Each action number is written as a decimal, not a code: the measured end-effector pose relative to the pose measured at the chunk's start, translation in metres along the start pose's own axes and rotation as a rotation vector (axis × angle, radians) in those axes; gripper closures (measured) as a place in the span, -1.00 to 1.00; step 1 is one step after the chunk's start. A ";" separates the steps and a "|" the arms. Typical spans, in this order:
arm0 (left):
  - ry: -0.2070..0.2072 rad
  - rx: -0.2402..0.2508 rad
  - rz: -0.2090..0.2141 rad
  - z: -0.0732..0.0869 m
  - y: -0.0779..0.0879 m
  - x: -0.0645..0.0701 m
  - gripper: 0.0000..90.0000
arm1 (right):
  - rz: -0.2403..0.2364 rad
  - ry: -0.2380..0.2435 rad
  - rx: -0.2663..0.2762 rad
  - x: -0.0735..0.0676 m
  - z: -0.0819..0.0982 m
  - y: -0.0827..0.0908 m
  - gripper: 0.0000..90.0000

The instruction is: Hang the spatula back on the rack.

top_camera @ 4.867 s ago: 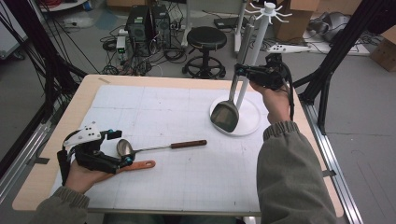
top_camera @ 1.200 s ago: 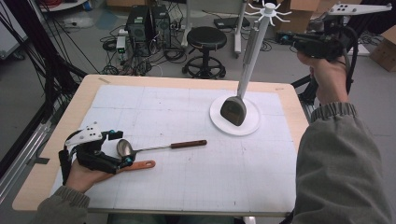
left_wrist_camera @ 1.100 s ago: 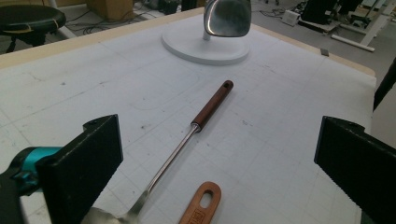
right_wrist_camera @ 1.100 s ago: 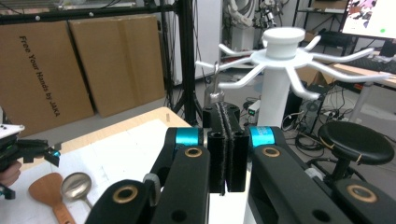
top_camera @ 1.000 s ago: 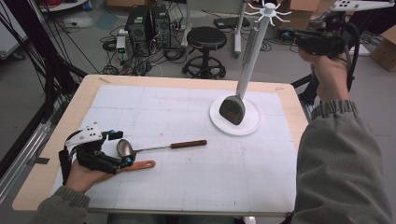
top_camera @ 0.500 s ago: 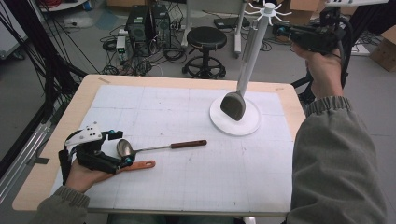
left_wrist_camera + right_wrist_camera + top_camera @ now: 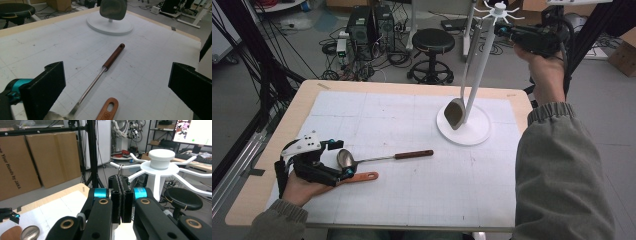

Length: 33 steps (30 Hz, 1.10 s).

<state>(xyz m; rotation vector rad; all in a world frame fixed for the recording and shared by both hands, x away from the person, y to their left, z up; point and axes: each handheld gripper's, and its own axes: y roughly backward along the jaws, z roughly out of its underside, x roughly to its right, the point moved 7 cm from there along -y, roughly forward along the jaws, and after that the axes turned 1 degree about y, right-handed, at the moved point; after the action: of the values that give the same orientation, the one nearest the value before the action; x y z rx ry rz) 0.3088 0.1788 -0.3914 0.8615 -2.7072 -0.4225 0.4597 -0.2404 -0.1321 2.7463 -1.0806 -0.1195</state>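
Right gripper (image 7: pixel 507 31): up at the rack (image 7: pixel 498 11) top, jaws clamped on the spatula (image 7: pixel 455 113) handle's ring.
Left gripper (image 7: pixel 343 159): wide open, astride the ladle (image 7: pixel 384 157).

**Even indoor light, soft shadows, blur close to the lens**

The high view is evenly lit from above; the white mat (image 7: pixel 412 190) looks bright without glare, and shadows under it are faint. In the left gripper view the near edges at the bottom blur. The right gripper view shows a glaring monitor (image 7: pixel 195 131) at upper right.
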 end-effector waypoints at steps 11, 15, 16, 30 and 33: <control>-0.002 0.001 -0.001 0.000 0.001 0.000 -0.96 | 0.016 0.005 0.002 -0.006 -0.002 -0.008 1.00; -0.002 0.003 0.000 0.000 0.001 0.000 -0.96 | 0.009 0.001 0.007 -0.007 -0.001 -0.007 0.99; 0.000 0.000 -0.001 0.000 0.001 -0.001 -0.96 | -0.001 -0.002 0.006 -0.008 0.000 -0.007 0.99; -0.009 -0.009 -0.003 0.001 0.001 -0.002 -0.96 | -0.086 -0.010 -0.024 -0.026 0.029 -0.006 0.62; -0.004 -0.007 -0.004 0.001 0.000 -0.002 -0.96 | -0.098 -0.031 -0.022 -0.030 0.038 -0.006 0.50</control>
<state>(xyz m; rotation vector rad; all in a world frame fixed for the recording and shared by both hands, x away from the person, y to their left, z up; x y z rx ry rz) 0.3097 0.1803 -0.3923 0.8648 -2.7067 -0.4345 0.4361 -0.2214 -0.1701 2.7863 -0.9460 -0.1874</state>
